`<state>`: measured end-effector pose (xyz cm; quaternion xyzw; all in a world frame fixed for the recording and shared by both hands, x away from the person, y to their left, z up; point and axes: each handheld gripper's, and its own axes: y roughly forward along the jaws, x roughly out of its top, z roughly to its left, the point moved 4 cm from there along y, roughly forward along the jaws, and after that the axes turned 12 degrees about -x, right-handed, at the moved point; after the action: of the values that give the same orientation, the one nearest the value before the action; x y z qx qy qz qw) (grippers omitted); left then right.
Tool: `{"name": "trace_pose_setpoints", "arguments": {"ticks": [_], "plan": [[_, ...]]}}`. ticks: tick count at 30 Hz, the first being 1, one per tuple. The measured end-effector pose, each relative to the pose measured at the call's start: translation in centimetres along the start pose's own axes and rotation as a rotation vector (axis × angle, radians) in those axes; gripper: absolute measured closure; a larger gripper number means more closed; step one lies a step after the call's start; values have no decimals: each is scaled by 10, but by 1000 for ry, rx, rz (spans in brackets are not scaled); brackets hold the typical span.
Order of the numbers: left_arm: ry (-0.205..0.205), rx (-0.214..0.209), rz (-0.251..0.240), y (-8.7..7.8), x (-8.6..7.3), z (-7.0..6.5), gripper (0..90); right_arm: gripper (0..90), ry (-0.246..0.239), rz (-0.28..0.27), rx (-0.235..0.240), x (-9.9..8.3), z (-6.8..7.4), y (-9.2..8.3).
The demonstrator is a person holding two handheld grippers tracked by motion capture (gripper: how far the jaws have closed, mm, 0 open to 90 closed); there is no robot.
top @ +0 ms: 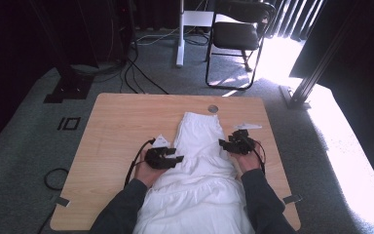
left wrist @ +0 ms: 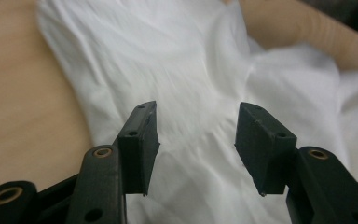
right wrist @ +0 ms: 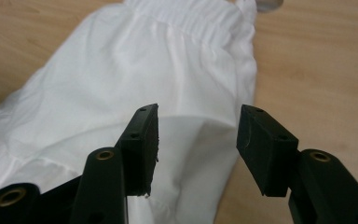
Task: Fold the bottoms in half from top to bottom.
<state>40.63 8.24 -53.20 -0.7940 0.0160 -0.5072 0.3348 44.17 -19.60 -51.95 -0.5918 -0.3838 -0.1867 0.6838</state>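
A white garment (top: 199, 165) lies lengthwise down the middle of the wooden table (top: 121, 122), its gathered waistband at the far end and its wide hem over the near edge. My left gripper (top: 175, 159) hovers at the cloth's left edge, jaws apart, with white fabric (left wrist: 200, 93) beneath them and nothing pinched. My right gripper (top: 225, 145) is at the cloth's right edge, also open. Its jaws stand over a raised fold of the garment (right wrist: 186, 135), with the elastic waistband (right wrist: 191, 18) farther off.
A small round metal disc (top: 213, 108) sits in the tabletop just beyond the waistband. Bare wood (right wrist: 317, 70) lies on both sides of the cloth. A black folding chair (top: 236, 36) and cables stand on the carpet behind the table.
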Motion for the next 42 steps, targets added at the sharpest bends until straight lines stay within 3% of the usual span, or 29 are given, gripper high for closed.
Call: {"name": "trace_pose_setpoints", "arguments": {"ticks": [3,5,9,12,13,14,15,16,18,22,24,25,26,29,30,31,32,34,37,38,39,40,41,42], "plan": [[-25,39,-18,0,14,19,478,505,-25,3,4,13,1,12],[-75,36,-26,3,21,33,459,476,-26,17,-5,19,1,23],[-121,72,-12,16,29,53,423,377,23,70,-26,25,-3,51],[-155,71,0,27,31,60,410,353,44,100,-55,24,-5,65],[-163,96,33,37,31,65,410,324,50,114,-78,24,-6,72],[-188,92,83,50,30,72,394,339,61,140,-105,21,-8,86],[-213,95,105,58,29,76,394,347,58,143,-104,19,-7,89],[-224,102,113,62,28,79,393,364,47,151,-124,18,-6,93],[-240,104,118,66,27,81,392,372,49,156,-121,15,-4,96],[-224,113,115,70,27,83,393,353,31,154,-144,15,-1,97],[-209,116,125,70,27,82,397,269,18,168,-170,14,1,97],[-209,116,125,70,27,82,405,269,18,168,-170,14,1,97],[-212,114,131,69,27,82,410,225,26,181,-200,12,0,97],[-212,104,140,69,27,82,506,235,27,172,-203,11,-1,97],[-210,90,155,68,27,81,506,288,17,170,-199,11,0,97],[-210,90,155,68,27,81,610,288,17,170,-199,11,0,97],[-217,53,200,70,28,79,756,667,-11,182,-136,14,8,92],[-227,40,216,71,29,78,859,824,8,212,-94,17,9,92],[-224,37,202,68,33,78,879,866,26,228,-71,19,7,93],[-213,43,155,60,42,78,882,870,16,210,-65,23,5,92],[-213,43,155,60,42,78,883,870,16,210,-65,23,5,92],[-189,57,90,47,55,78,883,871,24,166,-60,32,2,86],[-189,57,90,47,55,78,883,871,36,126,-46,39,0,81],[-166,60,36,34,71,77,883,871,52,93,-36,47,-3,75]]}}
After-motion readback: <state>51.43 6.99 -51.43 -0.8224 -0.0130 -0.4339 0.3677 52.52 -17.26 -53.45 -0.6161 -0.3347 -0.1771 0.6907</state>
